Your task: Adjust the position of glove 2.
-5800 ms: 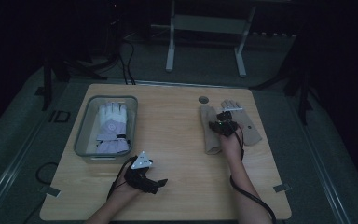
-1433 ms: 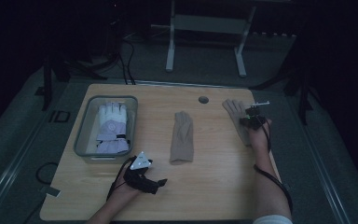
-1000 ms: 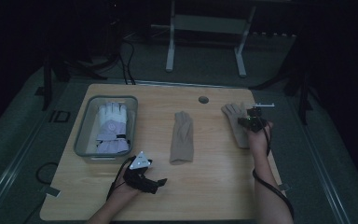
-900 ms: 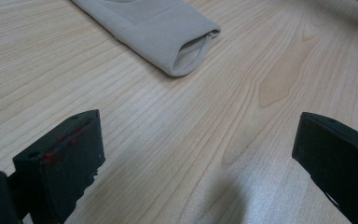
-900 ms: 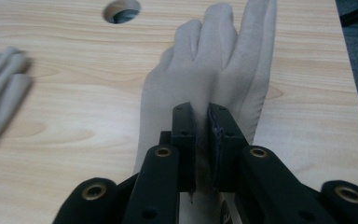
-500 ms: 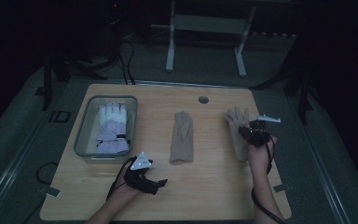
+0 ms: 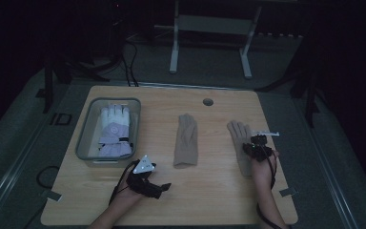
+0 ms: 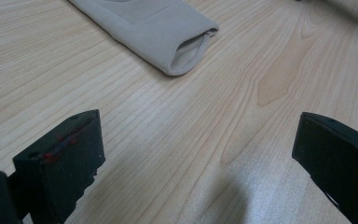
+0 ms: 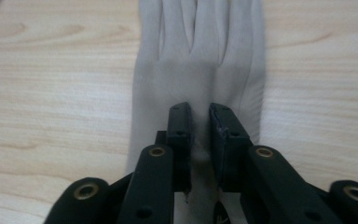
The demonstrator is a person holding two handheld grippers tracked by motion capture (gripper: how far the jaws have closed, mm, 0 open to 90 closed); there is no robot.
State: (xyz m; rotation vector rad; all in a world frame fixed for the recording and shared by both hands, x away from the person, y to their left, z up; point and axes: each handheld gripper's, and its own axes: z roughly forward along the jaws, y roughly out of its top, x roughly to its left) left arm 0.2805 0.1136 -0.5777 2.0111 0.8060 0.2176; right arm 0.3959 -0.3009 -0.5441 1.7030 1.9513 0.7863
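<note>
The right tool (image 9: pixel 200 126) sits low over the beige glove (image 7: pixel 240 143) that lies flat on the right side of the counter (image 7: pixel 171 200), fingers pointing away from the person; its jaws, which have just been opening a little, stand nearly pressed together with a fold of the glove's fabric in the narrow gap between them. The left tool (image 7: pixel 147 183) rests on the counter's near edge with jaws spread wide on nothing, a second beige glove (image 7: pixel 186 140) lying mid-counter ahead of it.
</note>
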